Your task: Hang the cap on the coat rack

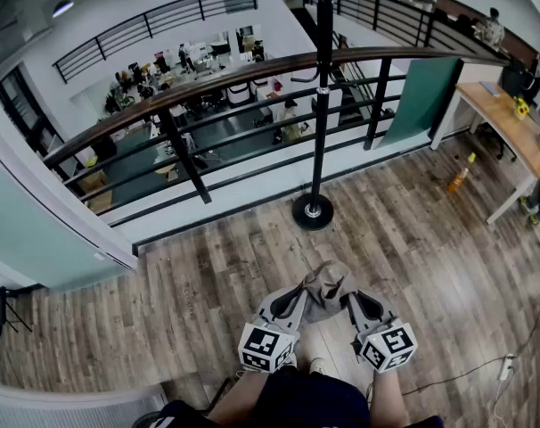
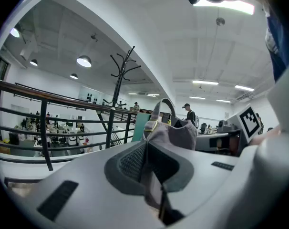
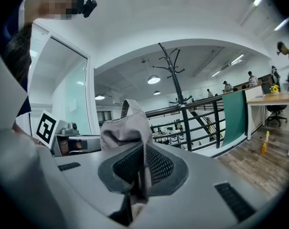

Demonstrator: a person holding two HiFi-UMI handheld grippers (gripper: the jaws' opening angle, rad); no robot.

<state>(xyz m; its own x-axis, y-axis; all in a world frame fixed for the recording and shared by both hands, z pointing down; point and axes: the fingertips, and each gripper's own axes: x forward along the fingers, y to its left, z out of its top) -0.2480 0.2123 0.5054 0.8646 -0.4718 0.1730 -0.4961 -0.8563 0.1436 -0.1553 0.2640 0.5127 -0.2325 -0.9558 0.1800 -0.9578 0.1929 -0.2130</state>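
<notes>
A grey cap (image 1: 323, 291) hangs between my two grippers, low in the head view above the wooden floor. My left gripper (image 1: 294, 303) is shut on the cap's left side, and my right gripper (image 1: 352, 303) is shut on its right side. In the left gripper view the cap (image 2: 175, 130) bunches up past the pads, with its back strap arching on top. The right gripper view shows cap fabric (image 3: 128, 130) pinched between the pads. The black coat rack (image 1: 320, 87) stands ahead by the railing, its round base (image 1: 313, 211) on the floor. Its hooks (image 2: 125, 63) branch out at the top (image 3: 170, 56).
A black metal railing with a wooden handrail (image 1: 208, 83) runs behind the rack, with an open lower floor beyond. A wooden desk (image 1: 506, 119) stands at the right, and an orange bottle (image 1: 457, 179) sits on the floor near it. A cable (image 1: 484, 373) trails at the lower right.
</notes>
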